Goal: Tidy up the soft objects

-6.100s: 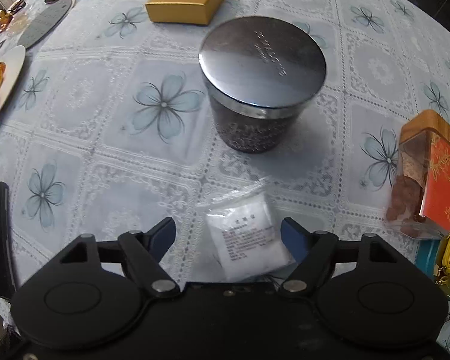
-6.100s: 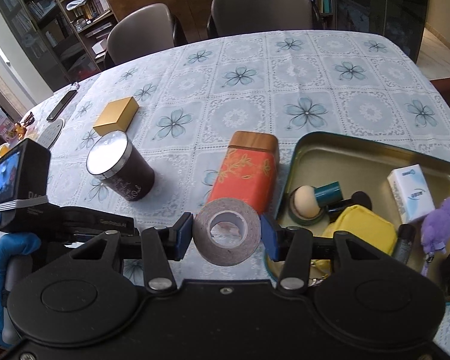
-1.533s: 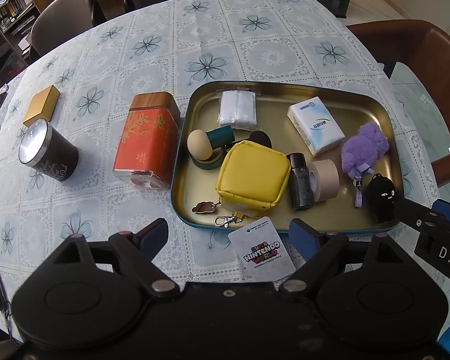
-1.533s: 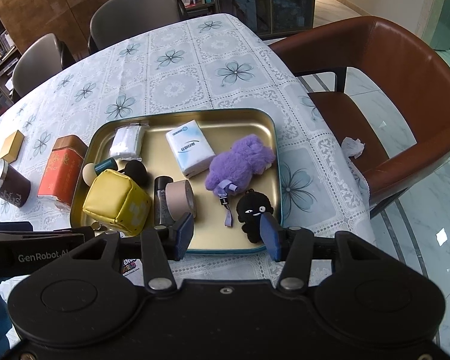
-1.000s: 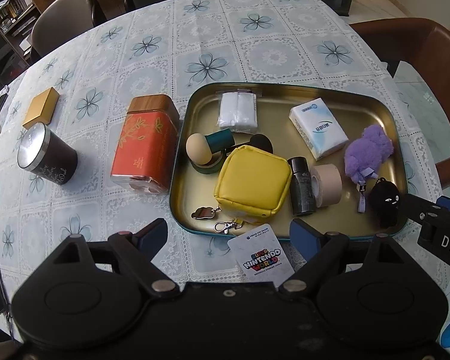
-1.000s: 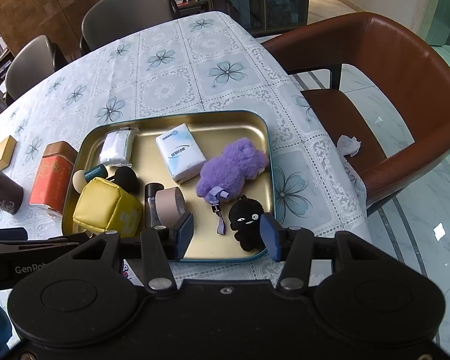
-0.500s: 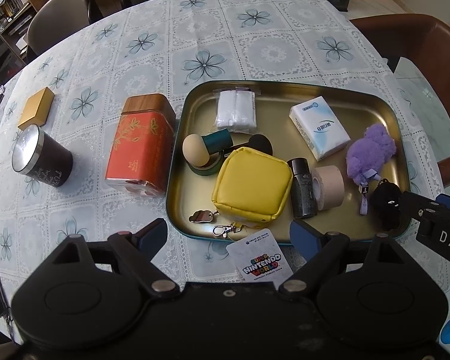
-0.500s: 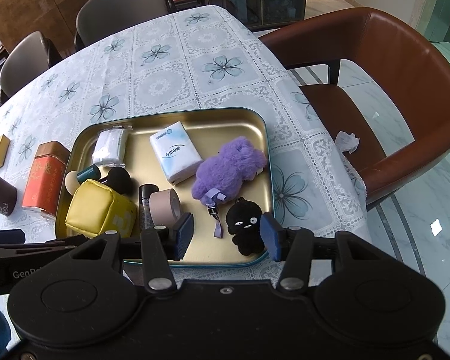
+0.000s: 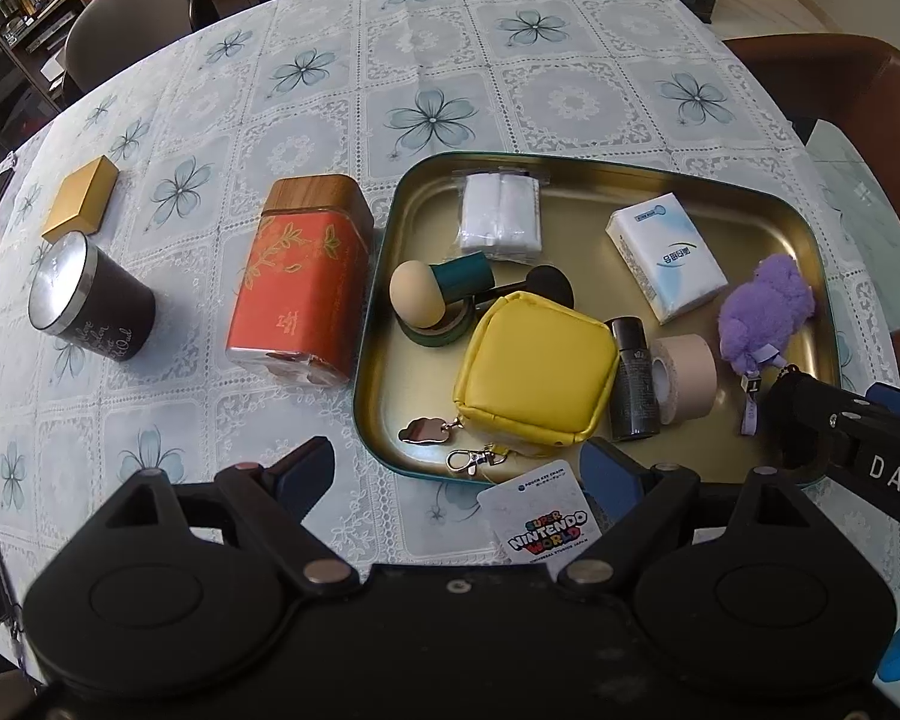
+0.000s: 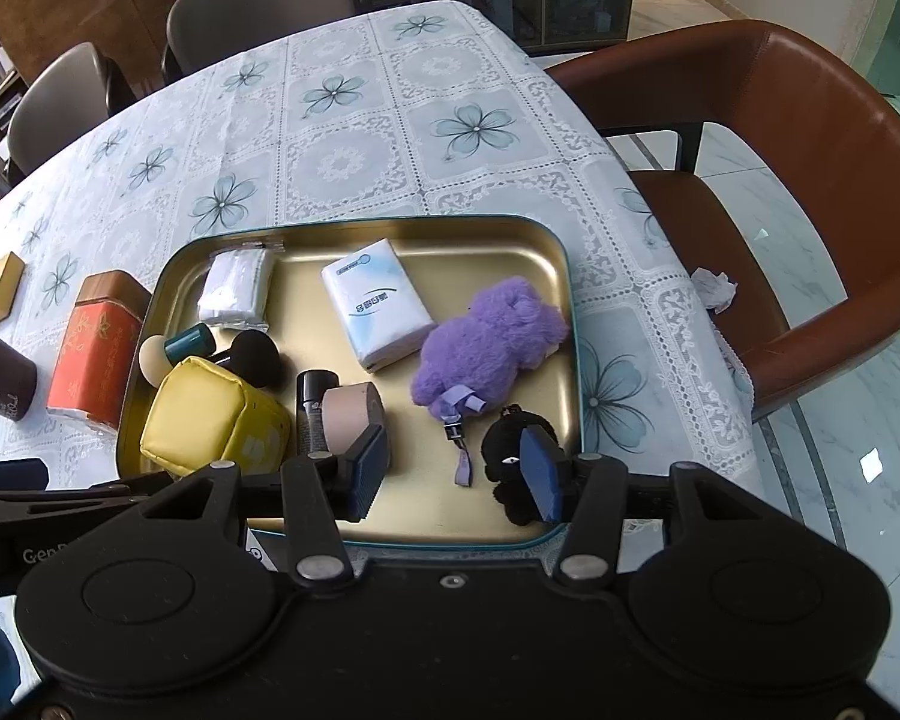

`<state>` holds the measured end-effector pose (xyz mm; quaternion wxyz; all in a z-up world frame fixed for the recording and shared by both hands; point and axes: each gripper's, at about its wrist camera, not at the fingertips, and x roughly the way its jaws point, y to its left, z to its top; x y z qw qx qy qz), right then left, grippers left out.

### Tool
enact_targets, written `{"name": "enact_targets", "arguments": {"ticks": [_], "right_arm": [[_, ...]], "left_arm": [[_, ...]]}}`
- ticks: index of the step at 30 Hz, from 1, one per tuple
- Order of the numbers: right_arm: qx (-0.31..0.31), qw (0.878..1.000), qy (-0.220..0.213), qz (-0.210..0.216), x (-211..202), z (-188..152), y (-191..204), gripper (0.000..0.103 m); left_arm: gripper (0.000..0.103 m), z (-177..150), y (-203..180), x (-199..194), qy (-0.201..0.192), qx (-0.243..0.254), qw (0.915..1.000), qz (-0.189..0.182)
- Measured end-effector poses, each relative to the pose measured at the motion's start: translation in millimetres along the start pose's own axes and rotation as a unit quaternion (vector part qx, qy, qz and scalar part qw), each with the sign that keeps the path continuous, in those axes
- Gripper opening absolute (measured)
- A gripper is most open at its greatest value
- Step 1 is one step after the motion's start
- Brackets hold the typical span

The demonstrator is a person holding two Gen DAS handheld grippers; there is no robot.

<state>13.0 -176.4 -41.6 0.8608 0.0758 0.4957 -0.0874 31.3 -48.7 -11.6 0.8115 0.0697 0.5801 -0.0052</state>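
Black tongs (image 10: 453, 474) with blue pads (image 10: 367, 468), silver screws, white lettering.

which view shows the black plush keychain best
The right wrist view: the black plush keychain lies in the tray, face and body visible, only its right edge behind a fingertip. In the left wrist view the right gripper's arm hides nearly all of it.

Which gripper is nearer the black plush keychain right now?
Right. The right gripper hovers over the black plush keychain, one finger overlapping it; the left gripper sits off toward the yellow pouch.
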Motion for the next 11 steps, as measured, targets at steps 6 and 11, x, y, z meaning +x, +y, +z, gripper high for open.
{"name": "enact_targets", "arguments": {"ticks": [6,11], "right_arm": [[-0.002,1.0,0.003,0.001,1.0,-0.9,1.6,0.05],[0.0,1.0,0.003,0.001,0.6,-2.2,1.2,0.05]], "left_arm": [[0.088,-0.3,0.5,0.6,0.003,-0.001,1.0,0.0],[0.088,-1.7,-0.2,0.3,0.004,0.0,1.0,-0.001]]}}
